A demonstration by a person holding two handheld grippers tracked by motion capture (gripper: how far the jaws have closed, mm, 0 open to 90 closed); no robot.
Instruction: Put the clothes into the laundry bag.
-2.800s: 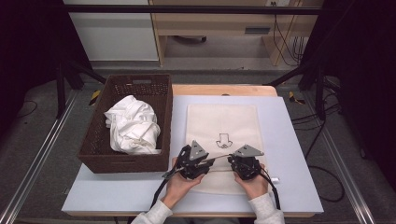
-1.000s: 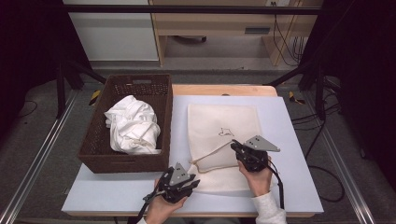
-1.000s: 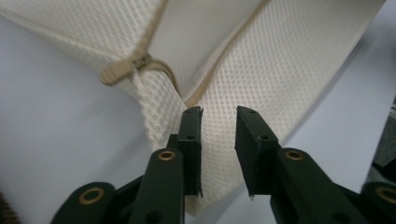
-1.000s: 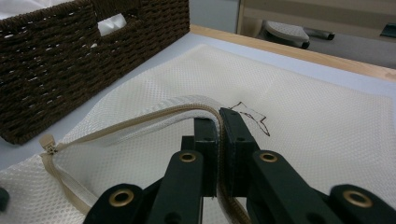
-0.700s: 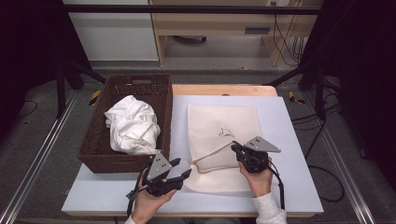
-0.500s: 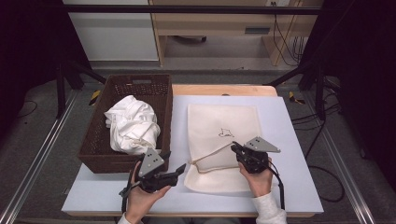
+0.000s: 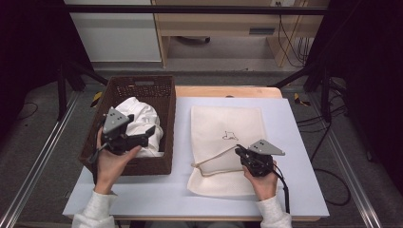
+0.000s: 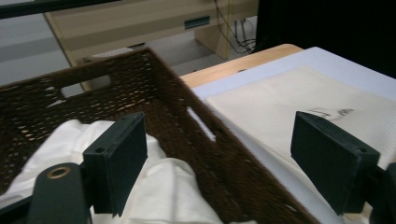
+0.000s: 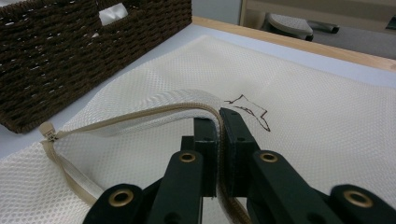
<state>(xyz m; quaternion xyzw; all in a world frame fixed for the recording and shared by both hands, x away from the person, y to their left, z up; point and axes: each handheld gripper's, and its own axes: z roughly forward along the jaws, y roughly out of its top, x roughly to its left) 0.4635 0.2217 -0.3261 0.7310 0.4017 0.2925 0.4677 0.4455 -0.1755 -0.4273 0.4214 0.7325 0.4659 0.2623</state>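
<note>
Table (image 7: 142, 190), with basket (image 7: 164, 90) and mesh bag (image 7: 228, 123). The left gripper (image 7: 151, 134), off the bag's edge since a second ago, hangs over the white cloth (image 7: 142, 118) just beneath its fingers, which have just been opening, nothing between them. The right gripper (image 7: 240, 153), fingers clenched, pinches the zipper edge (image 9: 140, 114), holding the bag's mouth open. Judged next: fetching the cloth.

We see a table (image 7: 304, 156) from above. Our left gripper (image 7: 148, 134) hangs over a brown wicker basket (image 7: 164, 97) holding white cloth (image 7: 142, 116), its jaws just opened wide, nothing between them. Our right gripper (image 7: 239, 151) pinches the lifted zipper edge of a cream mesh bag (image 7: 228, 118) lying flat.
</note>
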